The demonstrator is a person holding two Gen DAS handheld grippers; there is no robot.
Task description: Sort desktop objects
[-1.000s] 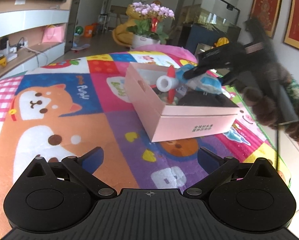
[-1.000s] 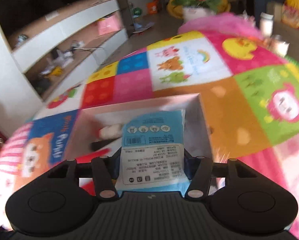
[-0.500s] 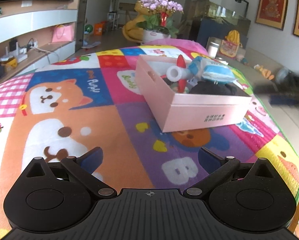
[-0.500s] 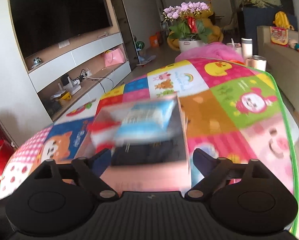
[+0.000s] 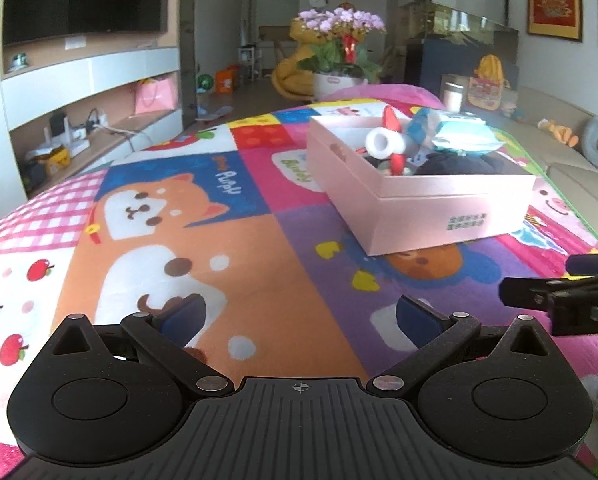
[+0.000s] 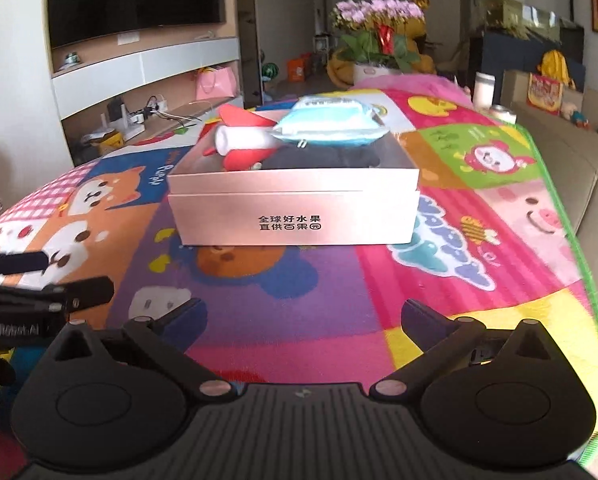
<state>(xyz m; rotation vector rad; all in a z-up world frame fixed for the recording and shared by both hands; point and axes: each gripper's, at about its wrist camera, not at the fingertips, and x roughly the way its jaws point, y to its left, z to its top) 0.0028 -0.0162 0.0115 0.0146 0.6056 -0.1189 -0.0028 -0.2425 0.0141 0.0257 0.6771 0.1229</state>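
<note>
A pink box stands on the cartoon mat. It holds a blue wipes pack on top, a white and red toy plane and a dark cloth item. My left gripper is open and empty, low over the mat in front of the box. My right gripper is open and empty, also short of the box. Each gripper shows at the edge of the other's view: the right, the left.
The colourful mat covers the table. A green mat edge runs along the right with a sofa beyond. A flower pot stands past the far end. A TV wall with shelves is at the left.
My right gripper let go of the blue wipes pack in the box, opened and pulled back toward the front. My left gripper stayed open and drew back a little.
</note>
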